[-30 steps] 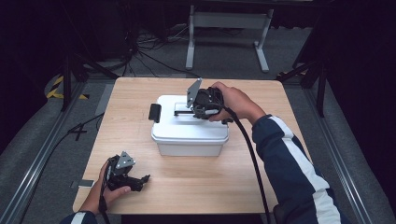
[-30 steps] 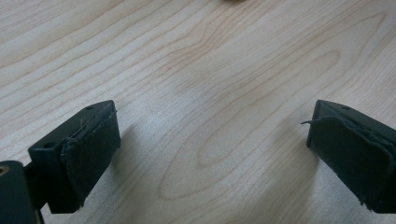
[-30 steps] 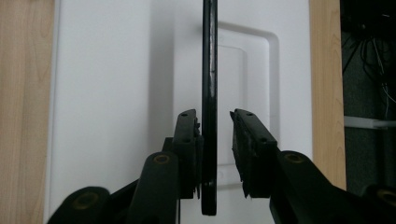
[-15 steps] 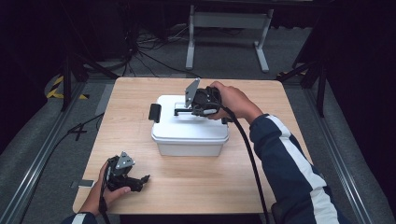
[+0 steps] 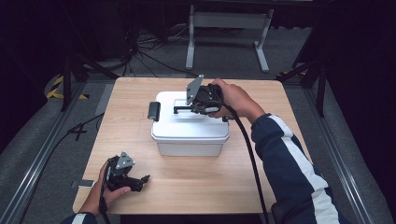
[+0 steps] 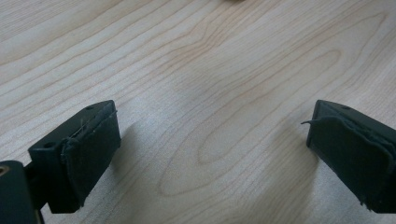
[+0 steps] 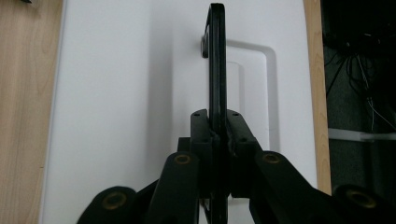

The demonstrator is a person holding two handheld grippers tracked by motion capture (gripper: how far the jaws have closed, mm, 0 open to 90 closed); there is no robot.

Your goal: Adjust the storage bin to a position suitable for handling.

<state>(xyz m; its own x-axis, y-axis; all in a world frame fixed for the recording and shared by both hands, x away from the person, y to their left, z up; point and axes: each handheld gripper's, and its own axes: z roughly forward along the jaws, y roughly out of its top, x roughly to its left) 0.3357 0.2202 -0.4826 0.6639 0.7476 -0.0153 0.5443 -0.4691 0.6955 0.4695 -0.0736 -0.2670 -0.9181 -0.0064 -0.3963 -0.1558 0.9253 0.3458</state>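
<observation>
A recording lab or studio is suggested — not a home. A light wooden table [image 5: 261,177] is set on grey carpeted floor [image 5: 28,154] within dark surroundings. Black cables [image 5: 140,44] are strewn behind it beside a grey metal stand [image 5: 224,23], black-and-yellow hazard tape [image 5: 58,88] is stuck down, and metal floor rails [image 5: 39,163] are laid alongside — 1 per side.

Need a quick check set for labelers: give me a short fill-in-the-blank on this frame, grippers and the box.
1. The right gripper is shut on the box's black ____.
2. The left gripper, with its jaws ____, rests low over the bare wooden table.
3. The white box has its lid ____.
4. A black latch sits on the box's ____ end in the high view.

Missing words: handle; open; on; left
</observation>
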